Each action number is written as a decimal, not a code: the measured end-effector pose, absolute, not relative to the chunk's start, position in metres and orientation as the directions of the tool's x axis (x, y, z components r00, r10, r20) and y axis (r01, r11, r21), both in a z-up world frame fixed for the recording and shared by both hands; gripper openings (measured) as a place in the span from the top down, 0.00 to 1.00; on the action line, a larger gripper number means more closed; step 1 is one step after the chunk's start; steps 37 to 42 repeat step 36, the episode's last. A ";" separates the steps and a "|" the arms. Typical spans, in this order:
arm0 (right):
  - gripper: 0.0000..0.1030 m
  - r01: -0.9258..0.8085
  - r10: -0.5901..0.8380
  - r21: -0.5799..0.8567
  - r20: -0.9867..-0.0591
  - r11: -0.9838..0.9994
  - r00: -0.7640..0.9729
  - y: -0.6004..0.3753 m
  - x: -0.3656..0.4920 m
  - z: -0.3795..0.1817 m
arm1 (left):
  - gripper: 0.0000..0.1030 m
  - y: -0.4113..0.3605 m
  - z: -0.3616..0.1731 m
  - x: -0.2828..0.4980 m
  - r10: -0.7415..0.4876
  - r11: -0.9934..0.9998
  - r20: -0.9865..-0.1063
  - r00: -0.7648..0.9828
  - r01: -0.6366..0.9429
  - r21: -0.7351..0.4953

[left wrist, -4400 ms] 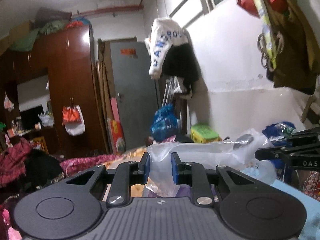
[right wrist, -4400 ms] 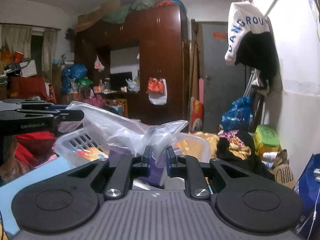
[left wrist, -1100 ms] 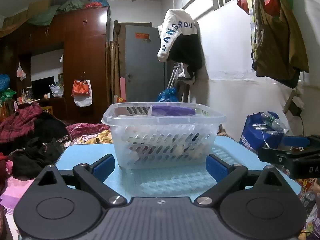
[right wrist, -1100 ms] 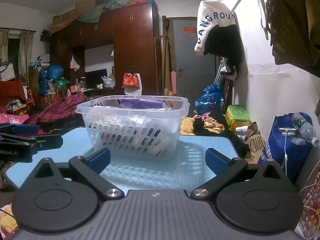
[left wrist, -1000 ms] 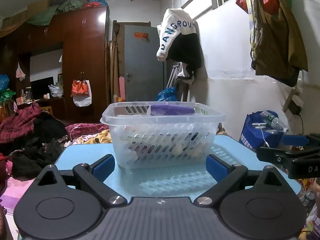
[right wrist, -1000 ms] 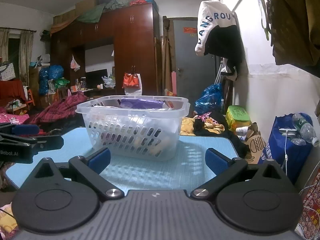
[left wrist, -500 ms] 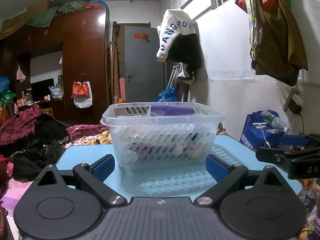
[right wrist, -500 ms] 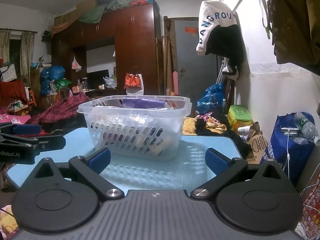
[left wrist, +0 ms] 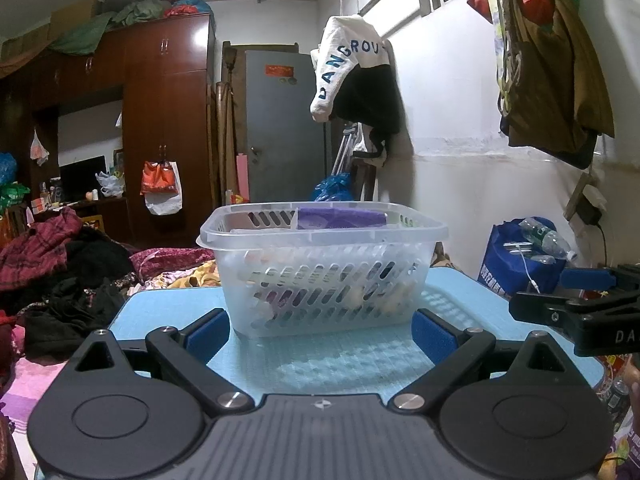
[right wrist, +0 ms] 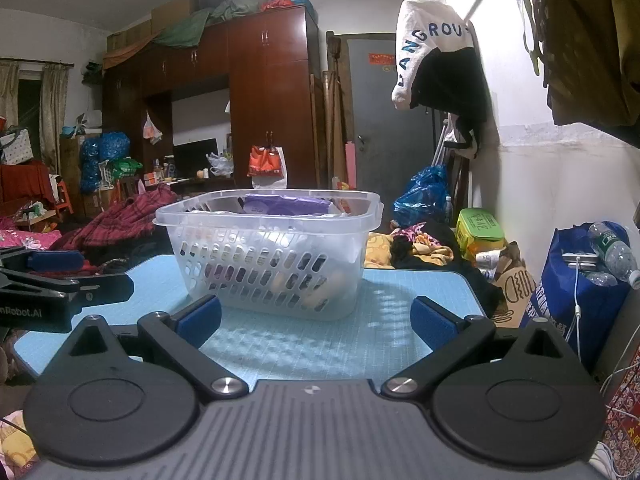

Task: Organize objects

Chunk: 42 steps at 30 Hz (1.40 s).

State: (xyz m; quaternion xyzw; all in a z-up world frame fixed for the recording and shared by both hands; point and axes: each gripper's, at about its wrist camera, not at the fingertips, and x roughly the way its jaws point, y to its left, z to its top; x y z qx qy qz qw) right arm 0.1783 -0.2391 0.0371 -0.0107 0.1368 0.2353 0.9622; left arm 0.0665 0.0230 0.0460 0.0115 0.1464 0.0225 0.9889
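A clear slotted plastic basket (left wrist: pixel 320 272) (right wrist: pixel 268 256) stands on a light blue table (left wrist: pixel 340 360) (right wrist: pixel 400 332). Inside it lie a purple packet (left wrist: pixel 340 218) (right wrist: pixel 284 204) and other items I cannot make out through the slots. My left gripper (left wrist: pixel 322 334) is open, low over the near table edge, nothing between its blue pads. My right gripper (right wrist: pixel 314 320) is open too, also short of the basket. Each gripper shows at the side of the other's view: the right gripper's body (left wrist: pixel 580 312), the left gripper's body (right wrist: pixel 48 284).
Heaps of clothes (left wrist: pixel 68 272) lie left of the table. A blue bag with bottles (right wrist: pixel 588 280) stands by the right wall, where garments hang (left wrist: pixel 356 80). A wardrobe (right wrist: pixel 260 100) and grey door (left wrist: pixel 284 128) close the far end.
4.4 s ago both grippers were shut on a clear plastic bag over the basket. Since then both opened and drew back; in the last second they barely moved.
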 end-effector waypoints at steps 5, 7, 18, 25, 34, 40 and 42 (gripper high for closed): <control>0.00 -0.455 0.449 0.043 -0.268 0.889 0.852 -0.239 0.179 0.037 | 0.04 0.023 0.045 0.067 0.046 0.999 -0.291 0.956 -0.039 0.031; 0.00 -0.455 0.449 0.044 -0.268 0.889 0.852 -0.239 0.179 0.037 | 0.04 0.023 0.045 0.068 0.047 0.999 -0.291 0.956 -0.040 0.030; 0.00 -0.454 0.448 0.044 -0.270 0.890 0.852 -0.239 0.179 0.036 | 0.04 0.022 0.045 0.067 0.049 0.999 -0.285 0.957 -0.040 0.037; 0.00 -0.454 0.448 0.044 -0.270 0.890 0.852 -0.239 0.179 0.036 | 0.04 0.019 0.044 0.067 0.051 0.998 -0.285 0.957 -0.040 0.044; 0.00 -0.452 0.446 0.044 -0.274 0.891 0.852 -0.239 0.179 0.034 | 0.04 0.012 0.041 0.067 0.062 0.996 -0.285 0.957 -0.043 0.074; 0.00 -0.451 0.445 0.045 -0.276 0.891 0.852 -0.239 0.179 0.032 | 0.04 0.011 0.041 0.066 0.068 0.996 -0.278 0.958 -0.047 0.080; 0.00 -0.451 0.445 0.045 -0.276 0.891 0.852 -0.239 0.179 0.032 | 0.04 0.011 0.041 0.066 0.068 0.996 -0.278 0.958 -0.047 0.080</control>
